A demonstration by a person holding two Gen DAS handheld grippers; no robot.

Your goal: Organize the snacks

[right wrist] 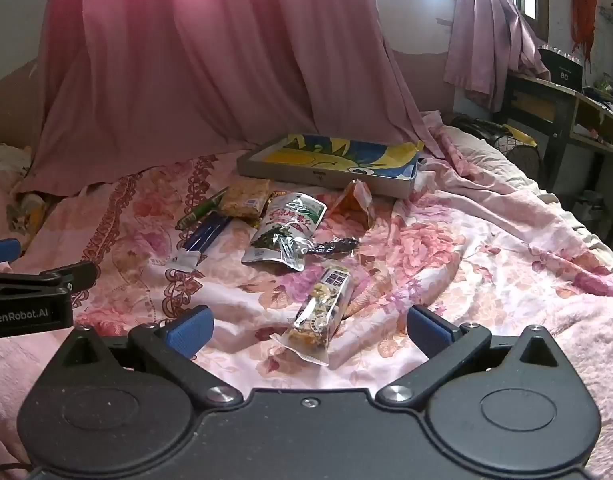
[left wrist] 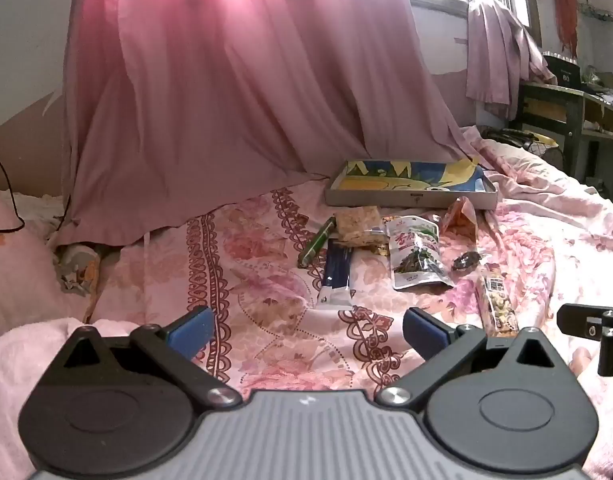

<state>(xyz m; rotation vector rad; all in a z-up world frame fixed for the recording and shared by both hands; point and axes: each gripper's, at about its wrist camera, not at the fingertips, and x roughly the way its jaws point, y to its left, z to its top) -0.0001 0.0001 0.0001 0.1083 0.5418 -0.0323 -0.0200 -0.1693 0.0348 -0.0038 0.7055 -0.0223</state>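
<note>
Left gripper [left wrist: 306, 330] and right gripper [right wrist: 309, 326], both spread wide and holding nothing, low over a flowered bedspread [right wrist: 446, 248]. Scattered snacks mid-bed: nut bar [right wrist: 320, 322] nearest, just beyond the right gripper's fingertips; seaweed pouch [right wrist: 284, 228], blue packet [right wrist: 204, 240] farther. Shallow box [right wrist: 330, 158] at the far edge against a pink curtain [right wrist: 210, 52]; bare bedspread to the right.

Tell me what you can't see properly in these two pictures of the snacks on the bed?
- Small dark snack: too small to identify in either view.
- Nut packet: near end hidden behind the left tongs in the left view.
- Square cracker packet: partly covered by the green-and-white pouch in the right view.
- Shallow box: its inside floor is mostly hidden by its near wall, both views.
</note>
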